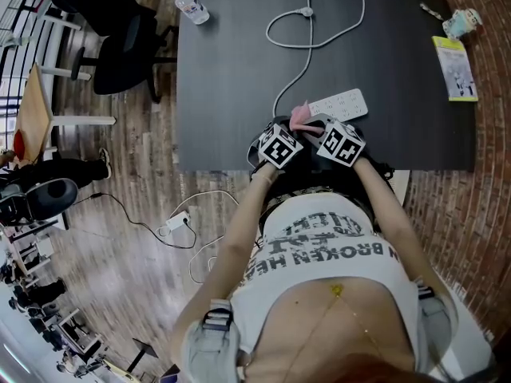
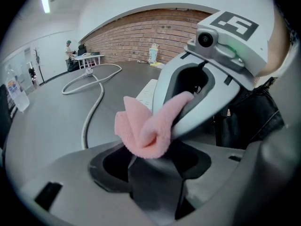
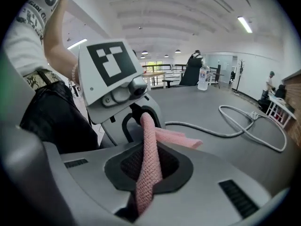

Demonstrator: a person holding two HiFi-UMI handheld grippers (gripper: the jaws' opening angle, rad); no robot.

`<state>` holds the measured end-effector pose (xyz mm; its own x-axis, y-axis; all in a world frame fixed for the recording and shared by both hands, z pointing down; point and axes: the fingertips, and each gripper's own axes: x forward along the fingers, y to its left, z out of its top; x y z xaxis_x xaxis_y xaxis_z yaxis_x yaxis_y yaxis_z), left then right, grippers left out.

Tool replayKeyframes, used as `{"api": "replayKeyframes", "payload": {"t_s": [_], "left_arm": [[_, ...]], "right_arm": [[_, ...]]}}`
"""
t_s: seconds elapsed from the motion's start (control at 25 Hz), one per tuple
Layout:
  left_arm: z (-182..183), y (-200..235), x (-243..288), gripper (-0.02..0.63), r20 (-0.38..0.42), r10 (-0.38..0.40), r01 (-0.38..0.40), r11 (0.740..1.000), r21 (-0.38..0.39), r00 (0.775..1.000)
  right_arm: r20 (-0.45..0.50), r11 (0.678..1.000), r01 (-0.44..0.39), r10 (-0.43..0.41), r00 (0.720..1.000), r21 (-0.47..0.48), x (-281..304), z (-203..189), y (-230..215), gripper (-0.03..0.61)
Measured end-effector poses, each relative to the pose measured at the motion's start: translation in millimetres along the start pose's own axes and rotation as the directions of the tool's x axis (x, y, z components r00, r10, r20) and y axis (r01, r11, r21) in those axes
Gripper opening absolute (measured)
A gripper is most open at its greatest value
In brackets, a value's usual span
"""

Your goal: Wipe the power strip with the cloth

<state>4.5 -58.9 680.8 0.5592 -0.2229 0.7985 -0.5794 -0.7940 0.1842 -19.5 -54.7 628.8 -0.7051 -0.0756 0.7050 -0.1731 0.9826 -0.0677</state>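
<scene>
On the near half of the black table (image 1: 231, 70), the white power strip (image 1: 339, 104) lies flat at a slight angle, pretty close to the front edge, with its cable (image 2: 88, 117) looping off toward the far side. Nothing's touching it yet as far as I can see.

The pink cloth (image 1: 300, 116) sits just beside the strip's near-left end, and it looks lifted off the tabletop. It's shared between both tools. The left gripper (image 2: 149, 166) has its jaws pinched on one bunched corner. The right gripper (image 3: 141, 204) is clamped down on the other end. So the cloth runs as a twisted strip from one to the other.

My guess is that's the whole point of the two-handed hold: sorting out the grip, or pulling the rag into a usable pad before it goes down, since a crumpled wad won't wipe much. Both tools sit nose to nose right at the table's front edge, in front of the person's belly, which keeps the strip in easy reach. So I'd call this setup, wiping not started.

Further out there's a water bottle (image 1: 192, 6) at the far-left corner and a yellow card (image 1: 455, 69) off to the right. Both are well apart from the strip, so nothing to knock over. Only thing I'd watch is the cable: a hard swipe could drag the strip around.
</scene>
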Motion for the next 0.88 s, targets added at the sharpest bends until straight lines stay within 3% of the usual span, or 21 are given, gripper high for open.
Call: {"api": "replayKeyframes", "payload": {"t_s": [0.24, 0.88], "left_arm": [[-1.1, 0.7, 0.5, 0.242, 0.005, 0.001, -0.001, 1.000, 0.002, 1.000], [-0.5, 1.0, 0.7, 0.241, 0.008, 0.000, 0.000, 1.000, 0.001, 1.000]], "right_arm": [[-0.050, 0.997, 0.023, -0.026, 0.998, -0.075, 9.2, -5.1, 1.9, 0.017], [-0.063, 0.994, 0.054, -0.060, 0.996, -0.096, 7.2, -9.3, 0.4, 0.017]]}}
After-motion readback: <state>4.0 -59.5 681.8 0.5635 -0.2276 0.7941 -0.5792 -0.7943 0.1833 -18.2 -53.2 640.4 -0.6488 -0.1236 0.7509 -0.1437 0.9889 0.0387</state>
